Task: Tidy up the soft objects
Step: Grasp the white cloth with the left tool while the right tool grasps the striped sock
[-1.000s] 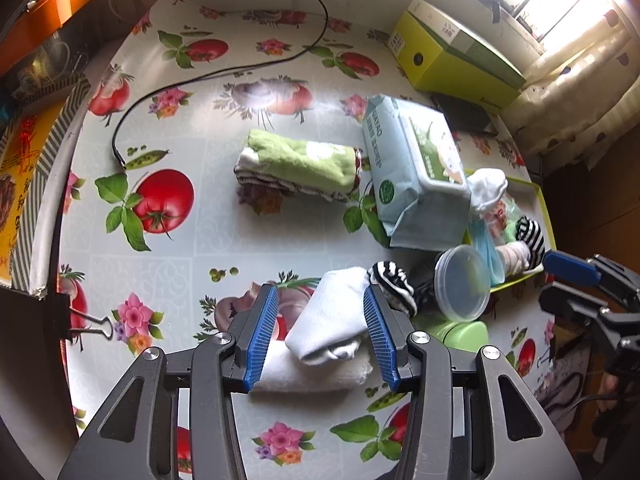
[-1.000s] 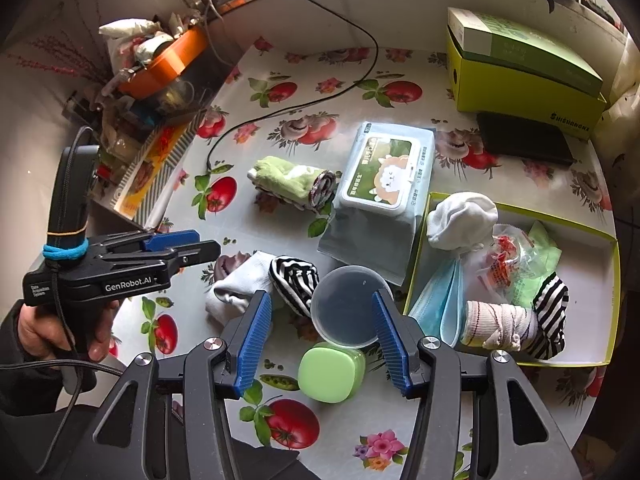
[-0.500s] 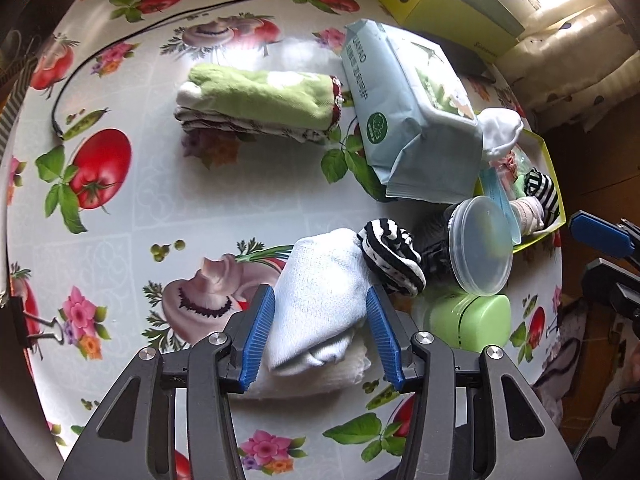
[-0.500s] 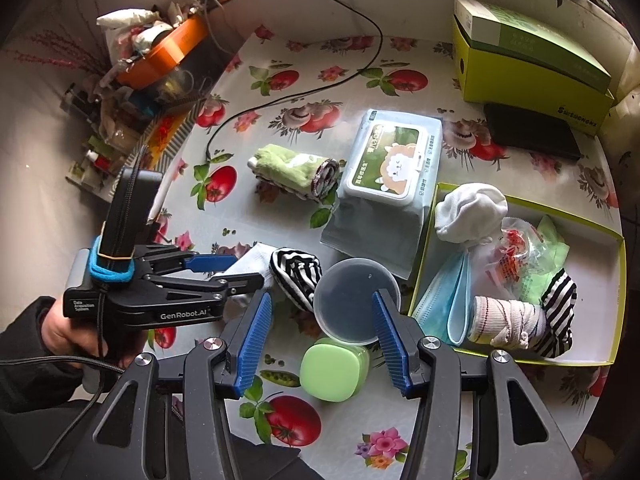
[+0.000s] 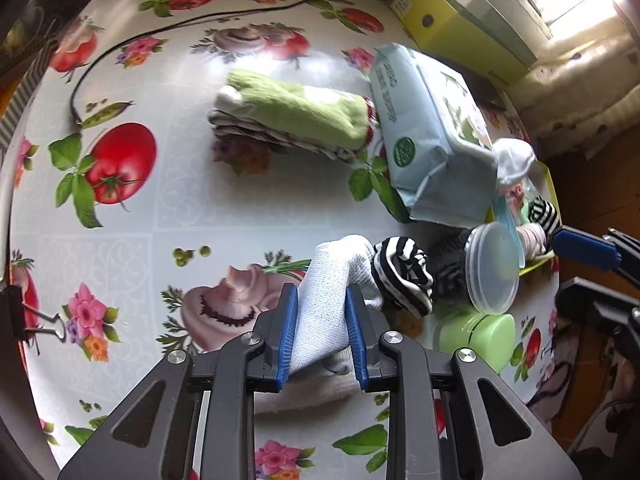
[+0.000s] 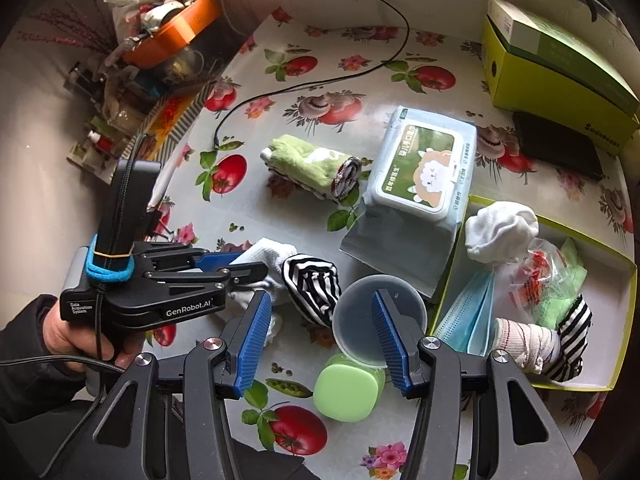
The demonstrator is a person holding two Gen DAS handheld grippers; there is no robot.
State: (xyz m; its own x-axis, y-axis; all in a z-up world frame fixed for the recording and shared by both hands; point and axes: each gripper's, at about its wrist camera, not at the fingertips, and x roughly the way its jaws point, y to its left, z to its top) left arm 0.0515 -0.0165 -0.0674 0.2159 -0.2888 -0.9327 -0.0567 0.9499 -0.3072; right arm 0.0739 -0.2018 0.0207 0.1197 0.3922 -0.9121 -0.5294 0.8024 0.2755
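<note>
Tablecloth point(image 5: 168, 208); jaws pinch white sock point(image 5: 324, 312).

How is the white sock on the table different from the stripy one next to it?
The white sock is plain; the striped sock has black and white bands. The white sock is squeezed between the pads of the left hand-held gripper, while the striped sock lies loose, bunched up. Both are soft and outside the yellow-rimmed tray.
</note>
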